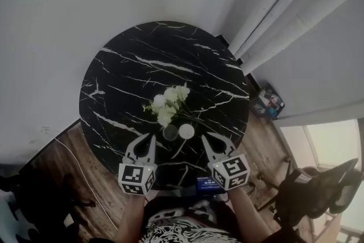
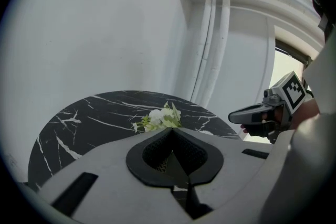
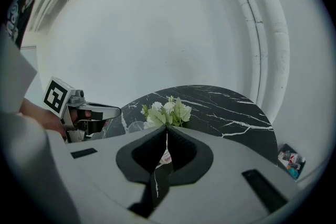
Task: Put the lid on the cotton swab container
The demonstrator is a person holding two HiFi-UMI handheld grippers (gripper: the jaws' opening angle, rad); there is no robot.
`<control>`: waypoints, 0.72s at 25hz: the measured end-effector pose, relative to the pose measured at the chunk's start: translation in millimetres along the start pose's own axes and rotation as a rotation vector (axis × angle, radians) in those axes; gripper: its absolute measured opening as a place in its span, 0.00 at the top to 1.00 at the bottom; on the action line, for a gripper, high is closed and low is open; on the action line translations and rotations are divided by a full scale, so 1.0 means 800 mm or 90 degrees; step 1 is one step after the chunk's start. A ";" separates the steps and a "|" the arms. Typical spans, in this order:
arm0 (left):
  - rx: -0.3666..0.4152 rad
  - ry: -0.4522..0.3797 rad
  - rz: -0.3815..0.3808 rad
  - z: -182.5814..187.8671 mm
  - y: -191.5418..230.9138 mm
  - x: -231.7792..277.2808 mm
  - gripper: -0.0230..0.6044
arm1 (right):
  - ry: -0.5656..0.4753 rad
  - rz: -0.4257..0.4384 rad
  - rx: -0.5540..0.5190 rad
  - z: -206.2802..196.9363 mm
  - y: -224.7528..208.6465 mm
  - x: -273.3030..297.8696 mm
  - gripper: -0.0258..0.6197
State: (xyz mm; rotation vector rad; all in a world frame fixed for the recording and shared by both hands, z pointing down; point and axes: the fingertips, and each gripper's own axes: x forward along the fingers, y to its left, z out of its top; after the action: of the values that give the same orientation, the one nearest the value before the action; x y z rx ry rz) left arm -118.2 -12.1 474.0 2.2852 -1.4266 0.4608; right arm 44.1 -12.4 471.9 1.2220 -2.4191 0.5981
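**A:** Where is the cotton swab container?

**B:** It stands on the black marble table, just on the person's side of the white flowers. It is small, round and clear, and it has no lid on.

**A:** And the lid?

**B:** It is a white disc lying flat on the table, right beside the container. It sits as close to the flowers as the container does, off to their right. I cannot tell whether the lid and the container touch.

**A:** What about the grippers?

**B:** The left gripper is over the table, farther from the flowers than the container and to its left. Its jaws are together, with nothing between them. The right gripper is in the matching spot to the right of the lid. Its jaws meet at the tips with only a thin slit behind them, and it holds nothing. Both grippers point toward the flowers, and neither touches the container or the lid.

**A:** Is there anything else nearby?

**B:** A small device with a lit screen lies at the table's near edge, on the far side of the right gripper from the flowers. Wooden floor shows around the table.
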 end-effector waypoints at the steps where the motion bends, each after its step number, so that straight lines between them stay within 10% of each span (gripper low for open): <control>1: -0.004 0.004 -0.001 -0.005 0.001 0.002 0.94 | 0.004 0.002 0.001 -0.003 -0.001 0.003 0.93; 18: -0.062 0.064 -0.006 -0.058 -0.002 0.037 0.94 | 0.053 0.049 0.003 -0.032 -0.008 0.041 0.93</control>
State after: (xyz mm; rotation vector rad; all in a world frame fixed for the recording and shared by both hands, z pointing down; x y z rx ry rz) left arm -106.9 -11.0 528.0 2.1605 -1.3581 0.4847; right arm 34.4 -24.1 511.1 1.0881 -2.4051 0.6635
